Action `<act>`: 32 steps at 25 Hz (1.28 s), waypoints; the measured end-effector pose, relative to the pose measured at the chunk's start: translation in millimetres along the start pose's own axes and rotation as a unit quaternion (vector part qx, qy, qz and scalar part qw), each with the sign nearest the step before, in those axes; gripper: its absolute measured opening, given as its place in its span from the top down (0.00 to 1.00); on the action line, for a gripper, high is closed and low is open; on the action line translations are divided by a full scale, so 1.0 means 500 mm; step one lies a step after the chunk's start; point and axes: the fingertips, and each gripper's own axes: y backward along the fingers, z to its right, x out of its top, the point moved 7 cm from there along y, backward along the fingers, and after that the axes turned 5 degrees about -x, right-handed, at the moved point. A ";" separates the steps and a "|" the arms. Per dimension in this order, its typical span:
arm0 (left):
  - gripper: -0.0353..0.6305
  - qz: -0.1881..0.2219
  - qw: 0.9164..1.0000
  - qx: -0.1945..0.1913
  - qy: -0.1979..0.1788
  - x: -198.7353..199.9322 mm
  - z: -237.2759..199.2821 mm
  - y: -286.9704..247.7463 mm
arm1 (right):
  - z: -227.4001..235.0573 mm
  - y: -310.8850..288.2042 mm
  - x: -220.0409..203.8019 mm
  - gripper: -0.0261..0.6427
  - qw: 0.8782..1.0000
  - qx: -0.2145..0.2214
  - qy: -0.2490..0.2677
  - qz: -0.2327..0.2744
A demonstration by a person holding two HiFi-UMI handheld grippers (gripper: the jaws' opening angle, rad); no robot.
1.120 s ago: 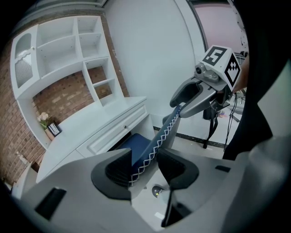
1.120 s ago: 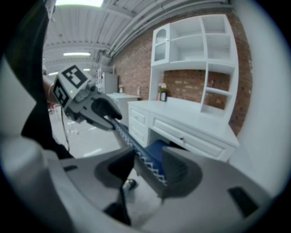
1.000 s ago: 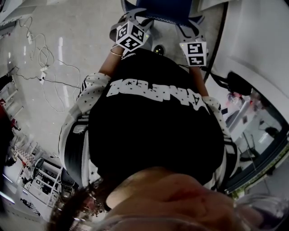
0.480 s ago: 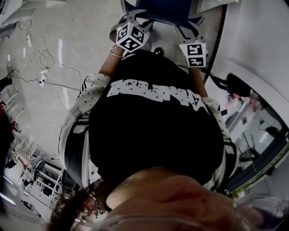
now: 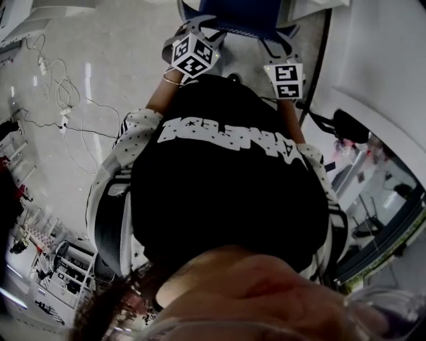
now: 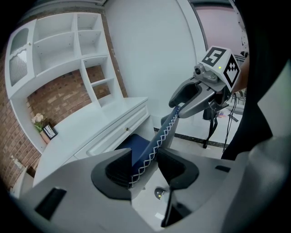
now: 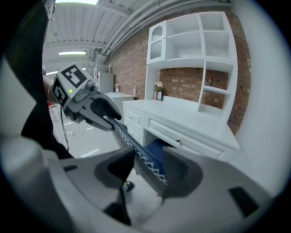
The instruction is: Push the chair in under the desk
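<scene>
- Head view: past the person's black shirt (image 5: 226,200), the left gripper (image 5: 200,30) and right gripper (image 5: 279,41) both reach to the blue chair (image 5: 239,14) at the top edge.
- Left gripper view: the jaws are clenched on the chair's (image 6: 152,145) white-stitched back edge. The seat sits partly under the white desk (image 6: 91,132).
- Right gripper view: the jaws grasp the same stitched edge of the chair (image 7: 145,157), with the desk (image 7: 191,125) just beyond.

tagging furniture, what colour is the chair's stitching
White zigzag stitching on the dark blue chair; clearest in the left gripper view.
</scene>
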 end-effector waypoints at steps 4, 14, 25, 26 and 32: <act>0.64 0.003 1.000 -0.005 -0.003 0.017 -0.010 -0.015 | 0.023 -0.007 0.006 0.65 1.000 -0.011 -0.004 -0.004; 0.64 0.003 1.000 -0.014 -0.007 0.009 -0.048 -0.025 | 0.024 -0.038 0.024 0.65 1.000 -0.013 -0.001 -0.007; 0.64 0.001 1.000 -0.018 -0.008 0.002 -0.078 -0.033 | 0.024 -0.065 0.039 0.65 1.000 -0.016 -0.004 -0.012; 0.64 0.002 1.000 -0.018 -0.008 0.003 -0.081 -0.033 | 0.025 -0.067 0.040 0.65 1.000 -0.017 -0.006 -0.012; 0.64 0.004 1.000 -0.020 -0.011 0.008 -0.100 -0.047 | 0.038 -0.085 0.048 0.65 1.000 -0.020 -0.006 -0.015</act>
